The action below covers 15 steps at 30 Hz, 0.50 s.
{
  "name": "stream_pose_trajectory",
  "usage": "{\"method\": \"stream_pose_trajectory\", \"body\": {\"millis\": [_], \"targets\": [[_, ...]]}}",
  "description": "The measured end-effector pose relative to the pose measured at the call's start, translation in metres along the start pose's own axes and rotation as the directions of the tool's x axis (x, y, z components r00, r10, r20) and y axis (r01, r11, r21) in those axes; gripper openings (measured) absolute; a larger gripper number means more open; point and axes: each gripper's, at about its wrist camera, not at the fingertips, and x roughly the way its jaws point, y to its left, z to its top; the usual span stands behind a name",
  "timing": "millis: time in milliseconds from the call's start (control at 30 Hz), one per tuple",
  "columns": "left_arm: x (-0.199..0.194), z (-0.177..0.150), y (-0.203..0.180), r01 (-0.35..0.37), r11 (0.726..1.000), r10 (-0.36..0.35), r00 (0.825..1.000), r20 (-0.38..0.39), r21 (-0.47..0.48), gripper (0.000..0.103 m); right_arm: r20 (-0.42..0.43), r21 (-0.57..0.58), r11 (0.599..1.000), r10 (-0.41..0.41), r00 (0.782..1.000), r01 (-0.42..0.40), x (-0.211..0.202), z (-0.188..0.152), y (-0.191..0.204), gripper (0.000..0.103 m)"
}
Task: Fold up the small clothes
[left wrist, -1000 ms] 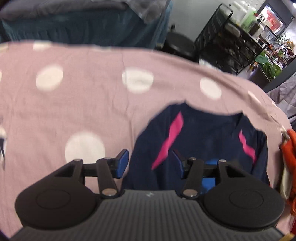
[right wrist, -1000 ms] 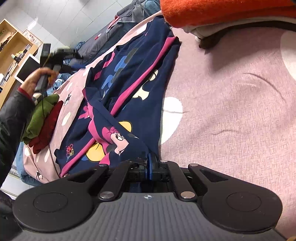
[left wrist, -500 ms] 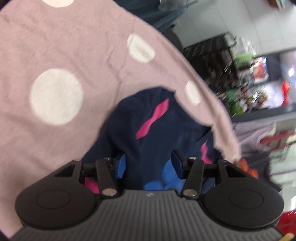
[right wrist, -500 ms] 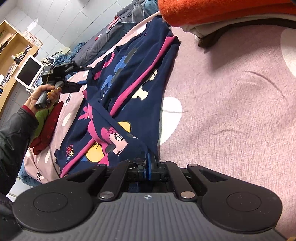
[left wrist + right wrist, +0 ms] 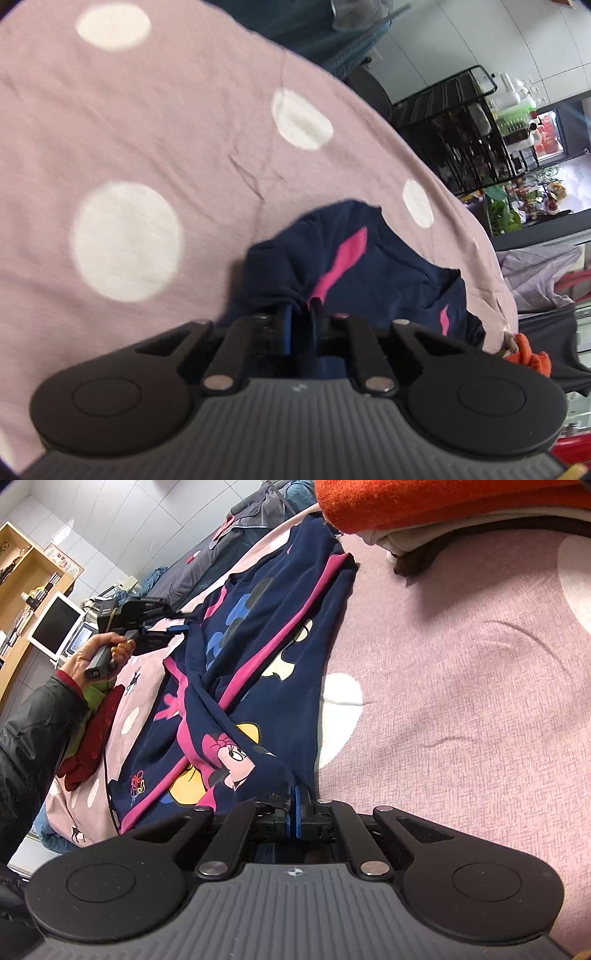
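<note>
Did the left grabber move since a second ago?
Yes. In the right wrist view, the left gripper has come down from above the green and red clothes to the navy top's edge, and its jaws have closed on it.

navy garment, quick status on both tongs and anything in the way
Left tongs shut on navy garment. Right tongs shut on its near edge. Garment partly folded on pink dotted sheet. Orange pile beside its far end.

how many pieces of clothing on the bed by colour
navy: 1, the cartoon-print top, pinched by both the left hand-held gripper and the right hand-held gripper
orange: 1, the knit
red: 1, the buttoned garment
green: 1, the garment on the red one
total: 4
</note>
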Motion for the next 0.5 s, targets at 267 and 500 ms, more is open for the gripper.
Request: {"method": "stream_pose_trajectory", "body": {"millis": [267, 500], "targets": [[-0.082, 0.032, -0.022, -0.095, 0.989, 0.067, 0.971, 0.229, 0.113, 0.0, -0.015, -0.028, 0.997, 0.067, 0.998, -0.068, -0.006, 0.007, 0.012, 0.005], [-0.071, 0.032, -0.059, -0.208, 0.943, 0.177, 0.974, 0.139, 0.258, 0.052, 0.014, 0.007, 1.0, 0.019, 1.0, -0.019, -0.005, 0.006, 0.007, 0.005]]}}
